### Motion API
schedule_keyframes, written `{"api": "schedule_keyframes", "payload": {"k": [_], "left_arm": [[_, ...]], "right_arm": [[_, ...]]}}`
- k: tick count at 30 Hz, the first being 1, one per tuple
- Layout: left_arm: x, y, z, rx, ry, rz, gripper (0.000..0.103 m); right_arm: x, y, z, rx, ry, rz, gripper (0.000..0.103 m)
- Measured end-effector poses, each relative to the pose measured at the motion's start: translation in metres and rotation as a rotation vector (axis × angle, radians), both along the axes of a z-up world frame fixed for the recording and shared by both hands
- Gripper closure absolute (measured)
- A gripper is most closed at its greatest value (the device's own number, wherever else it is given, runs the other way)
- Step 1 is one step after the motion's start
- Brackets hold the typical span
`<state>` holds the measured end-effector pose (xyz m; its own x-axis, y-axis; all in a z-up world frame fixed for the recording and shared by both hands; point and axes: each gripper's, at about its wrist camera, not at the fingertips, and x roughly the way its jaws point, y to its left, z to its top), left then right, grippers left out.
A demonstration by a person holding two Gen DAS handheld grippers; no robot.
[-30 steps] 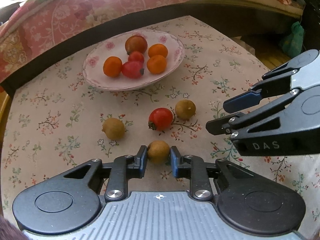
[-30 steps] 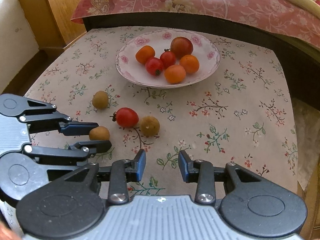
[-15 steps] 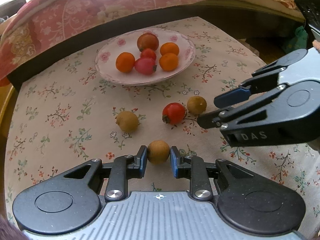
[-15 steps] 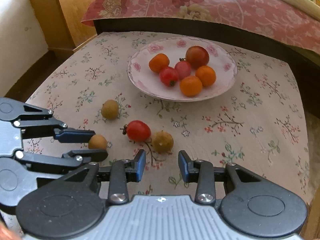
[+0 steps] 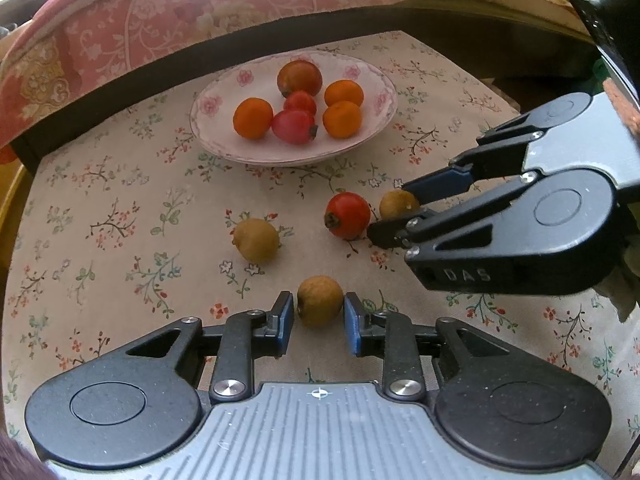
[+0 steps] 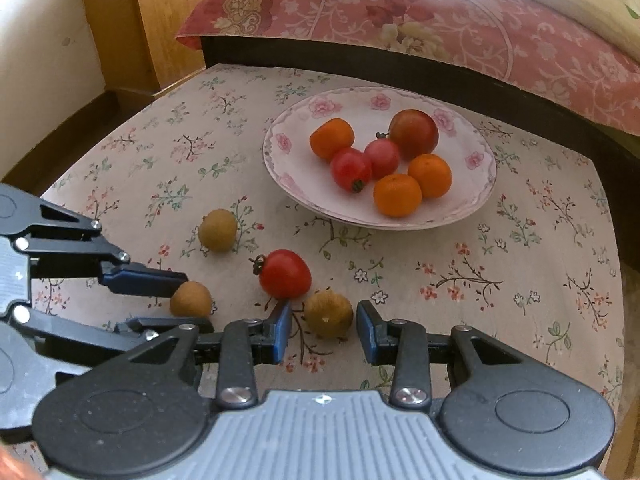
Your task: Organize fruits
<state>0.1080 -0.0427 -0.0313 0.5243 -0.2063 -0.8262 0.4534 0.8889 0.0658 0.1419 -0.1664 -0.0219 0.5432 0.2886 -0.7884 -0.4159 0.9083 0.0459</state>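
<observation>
Both grippers are being set around loose longans, with neither fruit clamped.

Left gripper (image 5: 319,322) is being held open around one longan (image 5: 319,300), small gaps showing at both pads; right gripper (image 6: 322,330) is likewise being held wider around another longan (image 6: 329,314). Six fruits are already being kept on the floral plate (image 6: 476,200). Left on the tablecloth (image 5: 120,240), by judgement: three longans, including the third longan (image 5: 256,239), and one cherry tomato (image 5: 347,215).
</observation>
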Motion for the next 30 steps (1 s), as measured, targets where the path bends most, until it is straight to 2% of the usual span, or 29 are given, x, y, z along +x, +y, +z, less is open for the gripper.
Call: {"api": "schedule_keyframes", "payload": {"k": [3,8,19,30], "left_arm": [[0.000,0.000,0.000,0.000,-0.002,0.000,0.066],[-0.004,-0.001,0.003,0.008,-0.011,-0.010,0.071],[-0.016,-0.007,0.012,0.027,-0.032,-0.052,0.071],[-0.035,-0.013,0.022,0.053,-0.004,-0.089,0.071]], "right_arm": [[-0.001,0.002,0.000,-0.026,-0.005,-0.001,0.075],[-0.005,-0.001,0.001,-0.024,0.007,-0.005,0.075],[-0.031,-0.010,0.006,-0.049,0.033,-0.004,0.075],[-0.064,-0.012,0.008,-0.093,0.064,0.001,0.075]]}}
